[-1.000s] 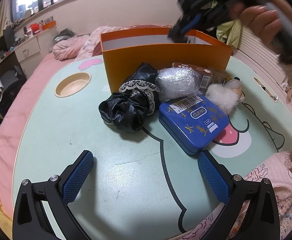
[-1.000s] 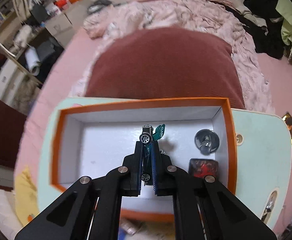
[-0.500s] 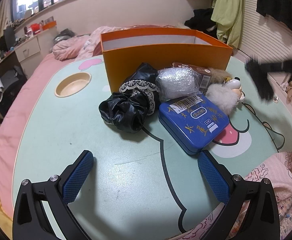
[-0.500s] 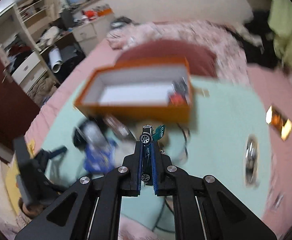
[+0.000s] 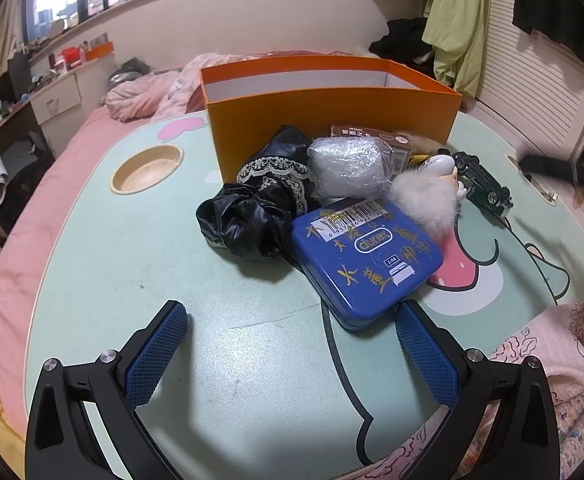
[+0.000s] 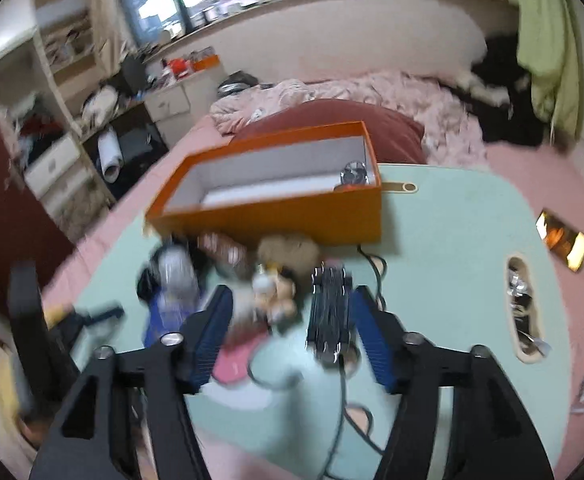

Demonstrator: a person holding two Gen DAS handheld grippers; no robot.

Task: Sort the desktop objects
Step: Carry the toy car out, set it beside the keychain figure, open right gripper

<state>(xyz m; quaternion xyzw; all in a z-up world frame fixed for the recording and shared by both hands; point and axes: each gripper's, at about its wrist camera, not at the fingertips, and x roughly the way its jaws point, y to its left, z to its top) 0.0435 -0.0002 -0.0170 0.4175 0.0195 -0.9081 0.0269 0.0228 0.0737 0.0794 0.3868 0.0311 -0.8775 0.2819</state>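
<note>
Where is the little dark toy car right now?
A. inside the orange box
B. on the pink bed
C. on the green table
C: the toy car sits on the table, beside the fluffy white toy, outside the orange box.

Mint cartoon-print table [image 5: 131,264] — bearing orange box [image 5: 332,116], blue tin [image 5: 366,264], black scrunchie [image 5: 247,220], toy car [image 5: 486,190]

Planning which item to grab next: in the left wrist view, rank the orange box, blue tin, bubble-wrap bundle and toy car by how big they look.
1. orange box, largest though farthest back.
2. blue tin, nearest the camera, so somewhat flattered.
3. bubble-wrap bundle.
4. toy car, smallest, though it lies farther off to the right.
</note>
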